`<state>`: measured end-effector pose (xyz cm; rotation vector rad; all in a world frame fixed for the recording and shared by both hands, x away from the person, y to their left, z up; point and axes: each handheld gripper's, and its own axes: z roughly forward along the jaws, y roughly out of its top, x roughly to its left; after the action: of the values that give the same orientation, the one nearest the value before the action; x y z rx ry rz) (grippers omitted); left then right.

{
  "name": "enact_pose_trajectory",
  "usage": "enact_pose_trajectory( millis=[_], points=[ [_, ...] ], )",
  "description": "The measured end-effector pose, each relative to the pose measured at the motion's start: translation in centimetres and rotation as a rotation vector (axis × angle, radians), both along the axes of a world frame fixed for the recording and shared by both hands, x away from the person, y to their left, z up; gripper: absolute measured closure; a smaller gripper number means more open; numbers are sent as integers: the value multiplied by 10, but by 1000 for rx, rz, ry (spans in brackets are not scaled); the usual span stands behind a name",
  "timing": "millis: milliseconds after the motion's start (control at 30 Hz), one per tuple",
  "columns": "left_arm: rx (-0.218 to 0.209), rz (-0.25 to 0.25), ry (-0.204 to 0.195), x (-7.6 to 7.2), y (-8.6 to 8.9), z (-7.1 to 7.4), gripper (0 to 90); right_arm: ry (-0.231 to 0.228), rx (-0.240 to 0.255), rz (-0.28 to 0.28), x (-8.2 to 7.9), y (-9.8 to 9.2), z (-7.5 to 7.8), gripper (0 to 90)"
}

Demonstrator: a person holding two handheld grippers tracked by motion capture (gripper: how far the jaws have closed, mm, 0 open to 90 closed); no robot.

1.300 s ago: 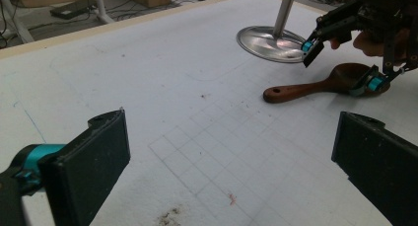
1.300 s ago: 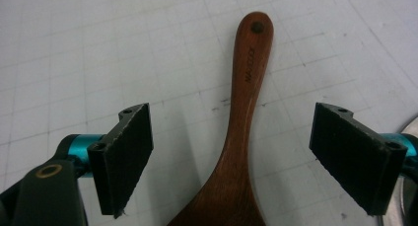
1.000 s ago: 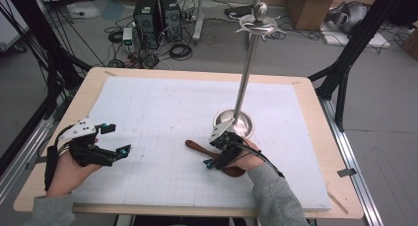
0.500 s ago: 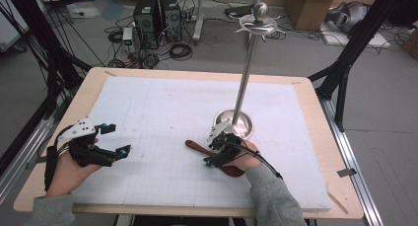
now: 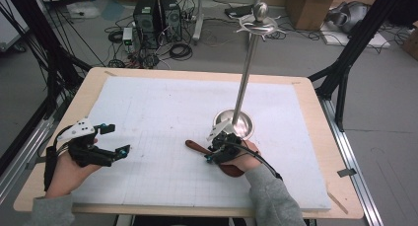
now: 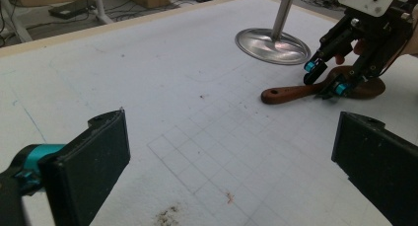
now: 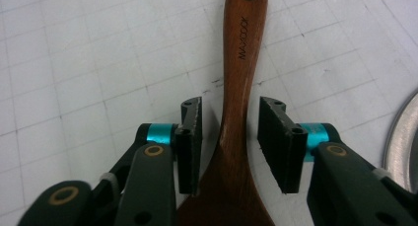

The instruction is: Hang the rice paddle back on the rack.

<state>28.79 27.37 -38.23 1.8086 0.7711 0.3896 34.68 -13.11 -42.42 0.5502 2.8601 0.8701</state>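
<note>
A dark brown wooden spoon (image 5: 194, 146) lies flat on the white gridded mat (image 5: 162, 112), its handle pointing left. My right gripper (image 5: 213, 154) is lowered over the spoon's neck. In the right gripper view the spoon (image 7: 241, 63) runs between the two pads of the right gripper (image 7: 231, 107), which is open, with a gap showing on the right side. My left gripper (image 5: 117, 139) rests near the mat's left front, open wide and holding nothing. The left gripper view shows the left gripper (image 6: 229, 137) facing the spoon (image 6: 288, 93) and the right gripper (image 6: 325, 79).
A tall metal stand (image 5: 246, 73) rises from a round dish base (image 5: 234, 123) just behind the right hand; the base's rim (image 7: 404, 137) is close to the right jaw. Hooks top the pole (image 5: 259, 23). The wooden table edge (image 5: 315, 137) frames the mat.
</note>
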Motion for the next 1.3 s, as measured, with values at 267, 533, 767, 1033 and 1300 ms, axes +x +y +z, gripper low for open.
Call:
enact_pose_trajectory(
  millis=[267,533,767,1033,1300],
  points=[
    [3,-2,1,0,-1,0,18,13,1,-14,1,-1,1,740],
    [2,-1,1,0,0,0,17,-4,-4,-7,1,-3,2,764],
    [1,1,-1,0,2,0,18,-8,36,-17,1,-9,9,767],
    [-2,0,1,1,0,0,18,-28,106,-25,-1,-21,22,770],
    [-7,-8,-7,2,-1,3,18,-44,205,-38,-4,-38,37,772]
  ],
)
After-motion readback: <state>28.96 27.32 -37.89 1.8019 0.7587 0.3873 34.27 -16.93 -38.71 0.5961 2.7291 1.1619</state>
